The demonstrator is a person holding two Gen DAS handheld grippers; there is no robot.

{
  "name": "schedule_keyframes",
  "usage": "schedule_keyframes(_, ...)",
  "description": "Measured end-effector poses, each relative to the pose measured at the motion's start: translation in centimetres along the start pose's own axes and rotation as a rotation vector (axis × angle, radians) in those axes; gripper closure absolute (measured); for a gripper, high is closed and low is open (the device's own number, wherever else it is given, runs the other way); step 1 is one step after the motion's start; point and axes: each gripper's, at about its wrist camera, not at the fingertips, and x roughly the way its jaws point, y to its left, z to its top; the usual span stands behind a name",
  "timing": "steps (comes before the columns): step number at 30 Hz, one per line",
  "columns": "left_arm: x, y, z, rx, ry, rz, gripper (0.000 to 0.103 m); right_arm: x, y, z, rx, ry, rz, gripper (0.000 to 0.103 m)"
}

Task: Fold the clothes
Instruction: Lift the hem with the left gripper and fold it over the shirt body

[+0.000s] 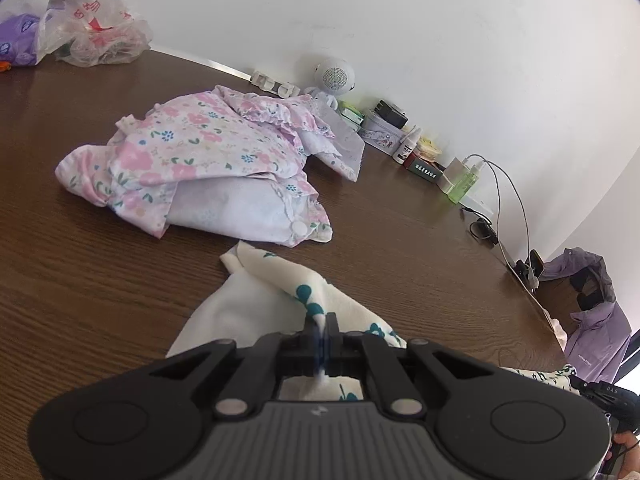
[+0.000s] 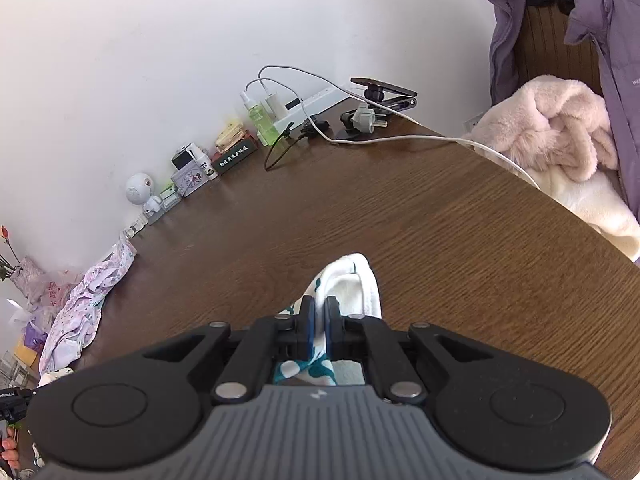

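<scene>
While the left claw (image 1: 322, 322) pinches a bunched fold of the white garment with teal print (image 1: 256, 300), its fingers closed tight on the cloth, the right claw (image 2: 318, 310) grips another part of the same garment (image 2: 352, 280), the fabric squeezed between its blue pads (image 2: 310, 326). The garment trails from both claws onto the brown tabletop (image 1: 80, 280), its far corner lying flat on the wood. Just beyond it sits a crumpled pink floral garment (image 1: 192, 160), near but not touching. Small bottles, boxes and a round white speaker (image 1: 334, 74) line the wall edge, and a purple jacket (image 2: 600, 40) hangs over a chair past the tabletop's right end.
</scene>
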Motion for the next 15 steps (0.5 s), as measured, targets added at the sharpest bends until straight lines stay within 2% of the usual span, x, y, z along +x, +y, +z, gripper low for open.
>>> schedule_keyframes(3, -0.3, 0.2, -0.2, -0.010, -0.011, -0.015, 0.100, -0.2, -0.6, -0.4, 0.024, 0.003, 0.011, 0.098)
schedule_keyframes(5, -0.5, 0.5, -0.1, -0.038, -0.008, -0.028, 0.091, -0.8, -0.5, -0.3, 0.028, 0.008, 0.001, 0.096)
schedule_keyframes(7, -0.8, 0.5, 0.1, -0.039, -0.011, -0.036, 0.081, -1.3, -0.5, -0.3, 0.032, 0.014, -0.009, 0.088)
schedule_keyframes(9, -1.0, 0.5, 0.2, -0.038, -0.013, -0.035, 0.075, -2.7, 0.4, -0.3, 0.003, -0.018, -0.028, 0.084)
schedule_keyframes(12, -0.5, 0.1, 0.6, -0.029, -0.004, -0.049, 0.075, -4.4, 3.0, -0.8, -0.125, -0.068, 0.003, 0.084)
schedule_keyframes(14, 0.0, -0.3, 0.7, -0.027, -0.007, -0.024, 0.076, -4.4, 5.8, -1.4, -0.255, -0.067, 0.055, 0.079)
schedule_keyframes(15, 0.2, -0.5, 0.7, -0.024, -0.018, -0.008, 0.080, -4.1, 7.0, -1.7, -0.318, -0.059, 0.076, 0.074)
